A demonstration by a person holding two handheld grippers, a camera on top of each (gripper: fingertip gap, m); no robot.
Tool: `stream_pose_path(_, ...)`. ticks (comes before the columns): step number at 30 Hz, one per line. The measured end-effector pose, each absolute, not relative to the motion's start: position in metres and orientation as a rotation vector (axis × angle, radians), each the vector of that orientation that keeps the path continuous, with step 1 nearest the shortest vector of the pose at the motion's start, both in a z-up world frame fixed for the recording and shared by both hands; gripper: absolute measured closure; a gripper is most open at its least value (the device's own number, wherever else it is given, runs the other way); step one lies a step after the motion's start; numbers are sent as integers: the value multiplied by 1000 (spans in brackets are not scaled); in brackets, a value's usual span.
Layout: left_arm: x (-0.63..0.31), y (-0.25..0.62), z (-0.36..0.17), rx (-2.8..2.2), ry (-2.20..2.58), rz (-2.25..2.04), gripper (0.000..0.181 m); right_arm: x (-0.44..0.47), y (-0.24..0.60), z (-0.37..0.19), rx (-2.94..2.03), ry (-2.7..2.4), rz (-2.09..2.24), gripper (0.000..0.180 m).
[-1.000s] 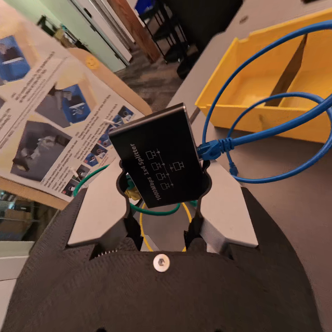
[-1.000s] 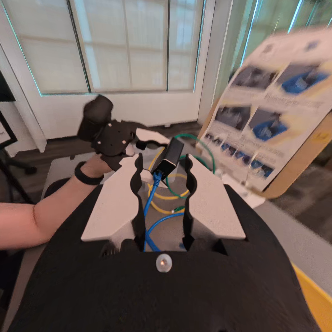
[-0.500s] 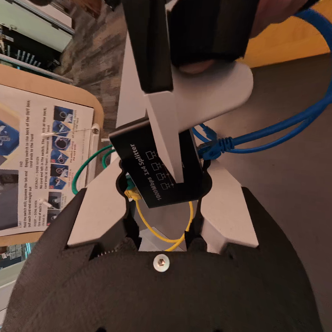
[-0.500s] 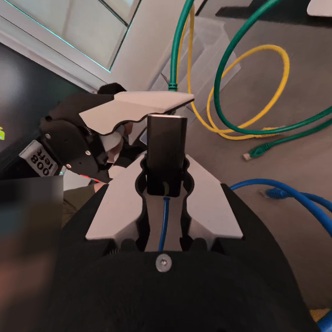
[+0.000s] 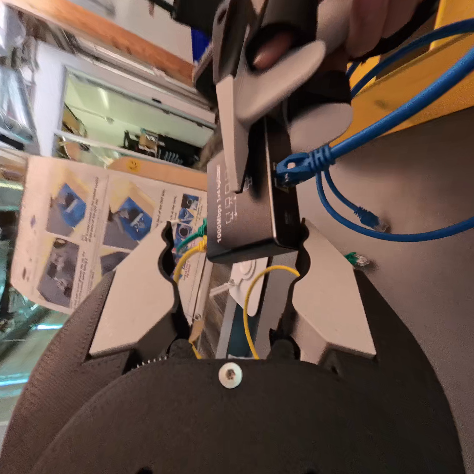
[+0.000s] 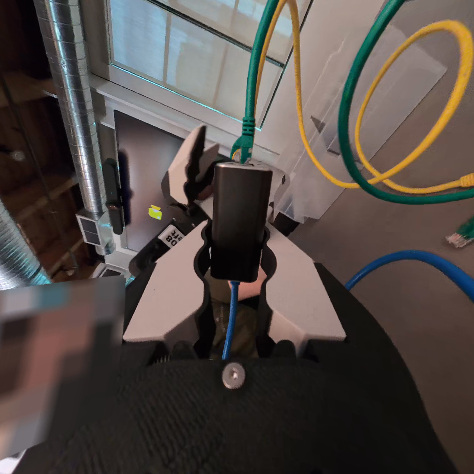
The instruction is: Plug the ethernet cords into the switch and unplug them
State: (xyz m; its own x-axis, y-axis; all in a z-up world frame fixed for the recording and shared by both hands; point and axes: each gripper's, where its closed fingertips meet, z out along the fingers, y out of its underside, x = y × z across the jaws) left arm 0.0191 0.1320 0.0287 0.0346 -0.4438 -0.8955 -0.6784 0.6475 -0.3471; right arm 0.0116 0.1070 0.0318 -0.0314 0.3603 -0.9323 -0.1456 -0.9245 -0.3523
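The black switch (image 5: 246, 225) hangs in the air. A blue cord (image 5: 295, 171) is plugged into one side, a green cord (image 5: 198, 234) and a yellow cord (image 5: 202, 246) into the other. My right gripper (image 6: 237, 230) is shut on the switch (image 6: 238, 218); its fingers (image 5: 230, 143) clamp it from above in the left wrist view. My left gripper (image 5: 234, 228) is open around the switch's lower end, with a gap at the left finger. The right wrist view shows the green plug (image 6: 246, 138) on top and the blue cord (image 6: 232, 320) below.
A yellow bin (image 5: 410, 84) stands on the grey table (image 5: 410, 295) at the right. An instruction board (image 5: 89, 230) stands at the left. Loose blue (image 5: 369, 220) and green (image 5: 356, 260) plugs lie on the table. Green and yellow loops (image 6: 384, 154) hang by a clear stand (image 6: 320, 166). Left and right tips are no more than a few centimetres apart.
My right gripper came in and shut on the switch. My left gripper, which held the switch, has opened its fingers off it. Both views have swung round.
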Motion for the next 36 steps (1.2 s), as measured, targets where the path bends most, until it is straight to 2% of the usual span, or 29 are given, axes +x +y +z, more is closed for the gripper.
stream_pose_path(2,24,124,27,-894,1615,230,98,13,104,32,-1914,-217,2066,145)
stream_pose_path(12,43,117,19,-704,1582,423,126,15,83,30,-1993,-304,2098,144)
stream_pose_path(14,45,118,21,-661,1560,480,138,18,83,30,-1994,-302,2090,141)
stream_pose_path(16,46,118,21,-629,1546,529,146,21,81,33,-1979,-303,2104,131)
stream_pose_path(17,47,118,20,-626,1545,534,146,22,80,32,-1987,-321,2089,125)
stream_pose_path(20,49,117,23,-636,1525,520,148,30,82,34,-1976,-352,2013,123)
stream_pose_path(28,41,118,44,-640,1436,502,148,59,92,62,-1849,-357,1740,124)
stream_pose_path(32,32,127,52,-672,1380,517,148,93,97,109,-1581,-331,1542,126)
stream_pose_path(36,23,138,66,-696,1287,569,148,112,87,154,-1287,-457,1018,126)
